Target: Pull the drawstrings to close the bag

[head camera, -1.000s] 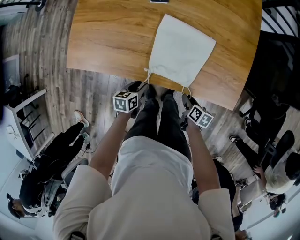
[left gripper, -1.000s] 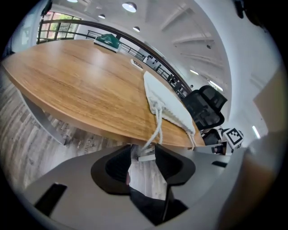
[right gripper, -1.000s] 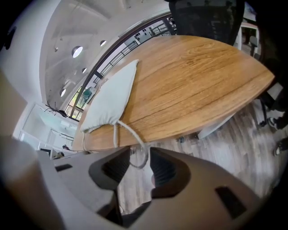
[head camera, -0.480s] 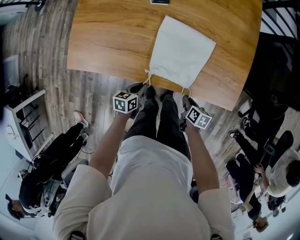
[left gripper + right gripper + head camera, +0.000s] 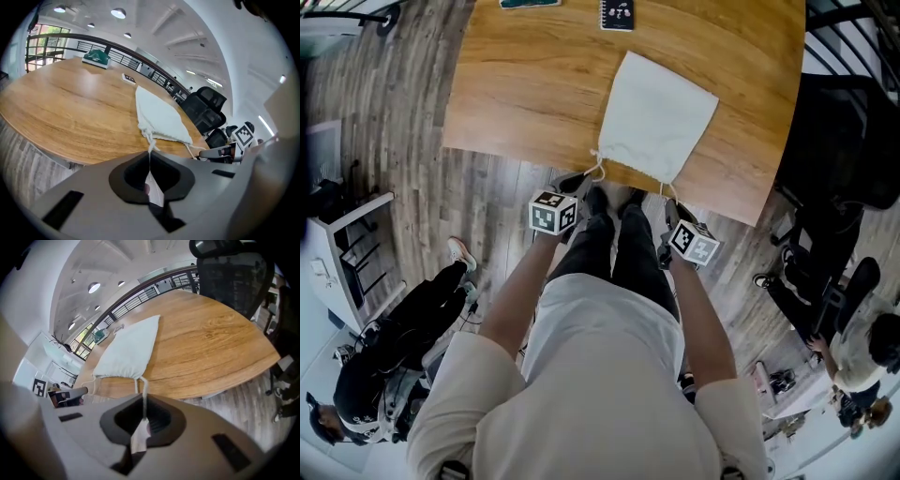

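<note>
A white cloth bag point(image 5: 656, 117) lies flat on the wooden table point(image 5: 516, 94), its mouth at the near edge. A drawstring hangs from each corner of the mouth. My left gripper point(image 5: 581, 185) is just off the table edge, shut on the left drawstring point(image 5: 150, 146), which runs taut from the bag point(image 5: 159, 117) into the closed jaws point(image 5: 149, 180). My right gripper point(image 5: 671, 204) is shut on the right drawstring point(image 5: 144, 394), which leads straight from the bag point(image 5: 129, 350) into its jaws point(image 5: 140, 427).
A small dark notebook point(image 5: 617, 14) and a green item point(image 5: 530, 3) lie at the table's far edge. A black office chair point(image 5: 844, 122) stands to the right of the table. People sit on the floor at left point(image 5: 403, 328) and at right point(image 5: 862, 347).
The bag's mouth looks a little narrower and more gathered than a second ago. Both grippers have drawn slightly back from the table edge with the strings.
</note>
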A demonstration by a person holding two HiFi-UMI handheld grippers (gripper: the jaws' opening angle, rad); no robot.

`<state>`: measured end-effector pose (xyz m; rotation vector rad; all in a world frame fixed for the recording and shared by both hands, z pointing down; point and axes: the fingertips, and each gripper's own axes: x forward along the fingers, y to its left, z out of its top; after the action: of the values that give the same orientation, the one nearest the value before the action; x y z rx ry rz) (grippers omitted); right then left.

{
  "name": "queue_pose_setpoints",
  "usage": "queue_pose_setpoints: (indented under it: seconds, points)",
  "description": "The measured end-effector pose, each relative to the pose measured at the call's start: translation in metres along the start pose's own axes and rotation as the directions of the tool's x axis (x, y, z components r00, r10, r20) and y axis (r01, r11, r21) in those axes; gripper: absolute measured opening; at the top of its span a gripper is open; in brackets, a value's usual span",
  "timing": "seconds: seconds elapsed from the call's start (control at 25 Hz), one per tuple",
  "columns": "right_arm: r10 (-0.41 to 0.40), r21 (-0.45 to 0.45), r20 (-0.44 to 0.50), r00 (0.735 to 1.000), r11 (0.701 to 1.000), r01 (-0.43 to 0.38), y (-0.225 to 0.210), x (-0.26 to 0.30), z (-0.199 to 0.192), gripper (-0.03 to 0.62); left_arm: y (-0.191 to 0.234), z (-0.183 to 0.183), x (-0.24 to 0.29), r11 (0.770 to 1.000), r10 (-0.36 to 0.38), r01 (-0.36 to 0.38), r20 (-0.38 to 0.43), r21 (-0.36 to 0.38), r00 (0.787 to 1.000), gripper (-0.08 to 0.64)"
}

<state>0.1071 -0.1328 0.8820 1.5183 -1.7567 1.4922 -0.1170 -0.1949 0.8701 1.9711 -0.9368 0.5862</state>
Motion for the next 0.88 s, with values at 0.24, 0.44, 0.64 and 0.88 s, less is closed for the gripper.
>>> queue_pose_setpoints:
  seconds: [0.24, 0.44, 0.64, 0.88]
  points:
    - [-0.017, -0.043, 0.044, 0.999, 0.999, 0.019, -0.001, -0.016, 0.025, 0.002, 0.002, 0.024, -0.013, 0.994, 0.088, -0.089, 0.022, 0.067, 0.996, -0.003]
    - [-0.022, -0.11, 0.073, 0.997, 0.994, 0.029, 0.007, -0.027, 0.052, 0.002, 0.008, 0.047, -0.027, 0.983, 0.159, -0.162, 0.041, 0.09, 0.986, -0.003]
    - [-0.03, -0.184, 0.121, 0.992, 0.982, 0.052, 0.012, -0.044, 0.081, 0.002, 0.004, 0.075, -0.042, 0.968, 0.209, -0.219, 0.086, 0.126, 0.974, -0.003]
    - [-0.031, -0.286, 0.222, 0.974, 0.953, 0.096, 0.028, -0.077, 0.123, 0.002, -0.006, 0.117, -0.071, 0.936, 0.259, -0.293, 0.183, 0.193, 0.948, -0.003]
